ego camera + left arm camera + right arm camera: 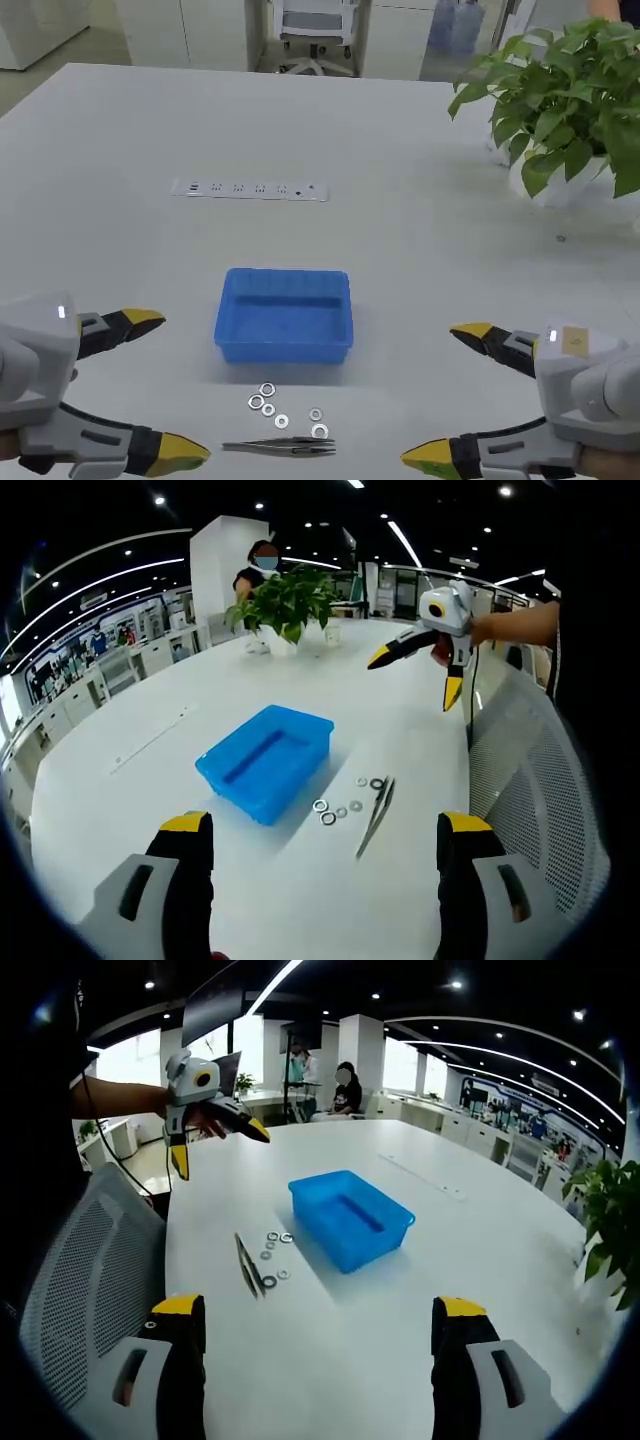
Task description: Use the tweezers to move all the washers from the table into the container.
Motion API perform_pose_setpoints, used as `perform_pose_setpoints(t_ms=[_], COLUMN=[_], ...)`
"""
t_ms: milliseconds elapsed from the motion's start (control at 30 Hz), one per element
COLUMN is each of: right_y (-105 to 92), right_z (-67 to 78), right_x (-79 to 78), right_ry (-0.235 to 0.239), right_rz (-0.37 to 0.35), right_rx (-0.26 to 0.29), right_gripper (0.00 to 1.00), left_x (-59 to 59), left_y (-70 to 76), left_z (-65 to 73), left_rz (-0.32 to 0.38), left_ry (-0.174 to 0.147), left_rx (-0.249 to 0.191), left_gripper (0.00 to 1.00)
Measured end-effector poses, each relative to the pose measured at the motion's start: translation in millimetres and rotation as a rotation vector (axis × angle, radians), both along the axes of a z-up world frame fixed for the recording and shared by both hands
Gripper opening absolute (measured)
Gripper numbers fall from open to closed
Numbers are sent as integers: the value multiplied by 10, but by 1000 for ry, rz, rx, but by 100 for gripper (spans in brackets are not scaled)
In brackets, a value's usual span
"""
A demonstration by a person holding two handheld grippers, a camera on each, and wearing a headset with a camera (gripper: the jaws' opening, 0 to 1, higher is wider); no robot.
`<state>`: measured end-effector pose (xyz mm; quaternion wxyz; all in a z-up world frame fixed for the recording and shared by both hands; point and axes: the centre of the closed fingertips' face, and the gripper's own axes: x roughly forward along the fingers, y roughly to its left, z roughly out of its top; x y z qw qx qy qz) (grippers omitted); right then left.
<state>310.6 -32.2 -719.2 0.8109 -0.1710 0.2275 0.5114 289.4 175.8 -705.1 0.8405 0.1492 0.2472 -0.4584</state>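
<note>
The left gripper (182, 388) and right gripper (430, 395) hung spread wide, empty. The tweezers (280, 447) lay flat beside the washers (266, 390), near the container (283, 350). Thin, springy and likely slippery, they looked best pinched mid-length.

Blue container (284, 315) at frame centre; washers (267, 390) and tweezers (280, 447) just below; left tongs (182, 387), right tongs (428, 395) agape at lower corners.

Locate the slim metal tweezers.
In the head view, the slim metal tweezers lie bottom centre, just below the small silver washers before the blue plastic container.
</note>
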Motion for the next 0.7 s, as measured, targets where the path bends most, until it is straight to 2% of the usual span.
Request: perform_pose_setpoints(t_ms=[700], right_y=[-7], right_z=[16], right_x=[1], right_ry=[-3], right_rz=[-1], right_rx=[1], right_gripper=[95], left_x=[15], left_y=[2], left_z=[15], left_rz=[-7], left_ry=[-6], left_rx=[8], left_gripper=[99])
